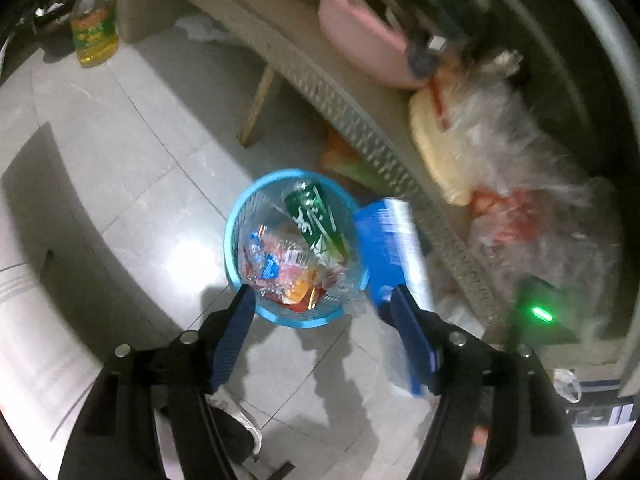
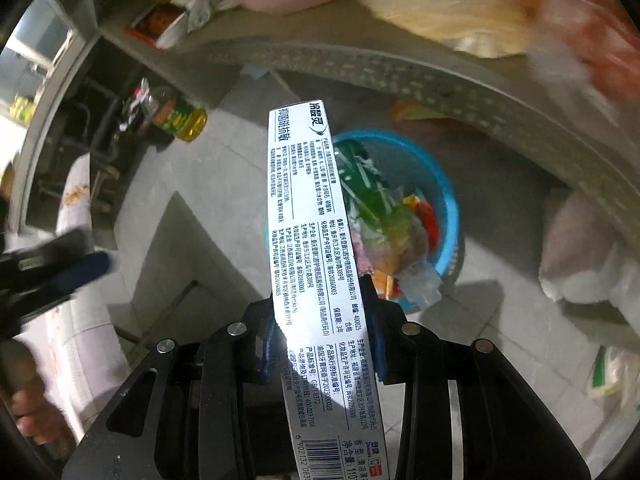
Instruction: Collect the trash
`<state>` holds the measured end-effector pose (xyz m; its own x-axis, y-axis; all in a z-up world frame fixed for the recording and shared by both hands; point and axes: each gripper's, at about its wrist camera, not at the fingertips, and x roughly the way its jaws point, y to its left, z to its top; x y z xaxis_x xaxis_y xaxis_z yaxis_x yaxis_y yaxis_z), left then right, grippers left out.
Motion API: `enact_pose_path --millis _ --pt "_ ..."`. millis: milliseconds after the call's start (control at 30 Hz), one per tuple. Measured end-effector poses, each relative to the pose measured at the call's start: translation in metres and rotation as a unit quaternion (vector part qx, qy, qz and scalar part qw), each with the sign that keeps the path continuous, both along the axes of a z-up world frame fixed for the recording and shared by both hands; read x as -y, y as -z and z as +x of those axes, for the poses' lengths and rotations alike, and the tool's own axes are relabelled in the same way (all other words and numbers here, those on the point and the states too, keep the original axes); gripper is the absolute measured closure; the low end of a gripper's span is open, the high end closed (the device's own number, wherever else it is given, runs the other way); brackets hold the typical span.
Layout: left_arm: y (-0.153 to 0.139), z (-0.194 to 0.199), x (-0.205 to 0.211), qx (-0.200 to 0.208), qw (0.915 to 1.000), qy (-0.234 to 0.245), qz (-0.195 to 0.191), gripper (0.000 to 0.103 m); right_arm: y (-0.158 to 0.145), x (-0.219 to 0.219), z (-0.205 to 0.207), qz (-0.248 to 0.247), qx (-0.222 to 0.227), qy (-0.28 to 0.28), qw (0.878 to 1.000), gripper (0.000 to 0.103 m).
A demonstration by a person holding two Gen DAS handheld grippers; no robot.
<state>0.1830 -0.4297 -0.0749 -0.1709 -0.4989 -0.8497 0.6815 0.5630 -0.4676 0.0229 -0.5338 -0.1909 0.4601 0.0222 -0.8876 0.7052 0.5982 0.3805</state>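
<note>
A blue mesh basket [image 1: 231, 240] stands on the tiled floor and holds a green box [image 1: 316, 216] and several crumpled wrappers [image 1: 280, 268]. My left gripper [image 1: 320, 292] hovers just above the basket's near rim, open, with nothing between its blue fingers [image 1: 236, 320]. My right gripper [image 2: 320, 304] is shut on a long white-and-blue toothpaste box [image 2: 304, 208], which sticks out forward over the basket's [image 2: 448, 192] left side. In the left wrist view that toothpaste box [image 1: 392, 240] stands tilted beside the basket's right rim. The left gripper [image 2: 76, 268] shows blurred at the left edge.
A woven table edge [image 1: 360, 132] curves behind the basket, loaded with a pink basin [image 1: 360, 36] and plastic bags [image 1: 520, 152]. A yellow oil bottle [image 1: 94, 32] stands on the floor at far left. A cardboard box [image 2: 188, 248] lies left of the basket. A person's sleeve [image 2: 76, 208] shows.
</note>
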Motion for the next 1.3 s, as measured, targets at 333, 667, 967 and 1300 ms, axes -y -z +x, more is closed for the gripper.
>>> enact_pose_path --millis 333,667,967,1300 --pt "-0.07 -0.02 -0.127 0.063 0.9959 -0.033 -0.055 0.023 0.027 -0.009 0.057 -0.077 -0.069 -0.062 0.993 0.034" --pt "-0.085 -0.057 -0.21 0.145 0.9846 -0.06 -0.078 0.012 -0.023 -0.057 -0.011 -0.101 -0.024 -0.037 0.994 0.034" --pt "-0.119 -0.09 -0.257 0.242 0.9576 -0.106 -0.114 0.006 -0.135 -0.162 -0.026 -0.256 0.089 -0.108 0.957 0.008" --pt "-0.141 -0.125 -0.299 0.342 0.9131 -0.215 -0.058 0.006 -0.209 -0.25 -0.046 -0.383 0.201 -0.122 0.893 0.008"
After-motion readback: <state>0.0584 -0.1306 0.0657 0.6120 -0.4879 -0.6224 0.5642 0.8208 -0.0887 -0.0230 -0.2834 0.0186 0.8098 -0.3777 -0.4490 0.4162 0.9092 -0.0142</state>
